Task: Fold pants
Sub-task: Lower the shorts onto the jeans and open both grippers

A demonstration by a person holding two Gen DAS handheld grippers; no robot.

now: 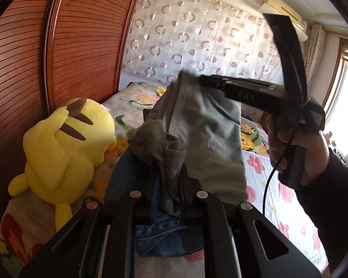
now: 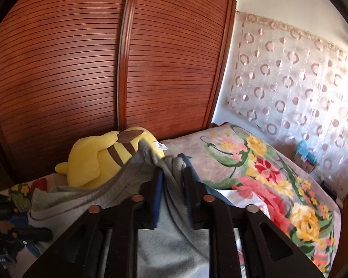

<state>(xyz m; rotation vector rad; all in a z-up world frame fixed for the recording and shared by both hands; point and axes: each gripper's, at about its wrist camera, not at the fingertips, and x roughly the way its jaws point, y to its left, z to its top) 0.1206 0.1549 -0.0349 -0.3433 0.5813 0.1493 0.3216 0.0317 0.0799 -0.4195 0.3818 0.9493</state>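
- Pants [image 1: 197, 139] hang above the bed [image 1: 261, 173], stretched crosswise between both tongs.
- Left tongs [image 1: 169, 180] pinch one end.
- Right tongs [image 2: 172, 180] stand slightly spread around the other end, their grip uncertain.

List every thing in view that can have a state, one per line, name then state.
pants: lifted off the bed, bunched, not yet folded
left tongs: shut on the pants
right tongs: fabric between the fingers; grip unclear
wardrobe doors: closed
plush toy: lying on the bed against the wardrobe
bed: covered by a floral blanket
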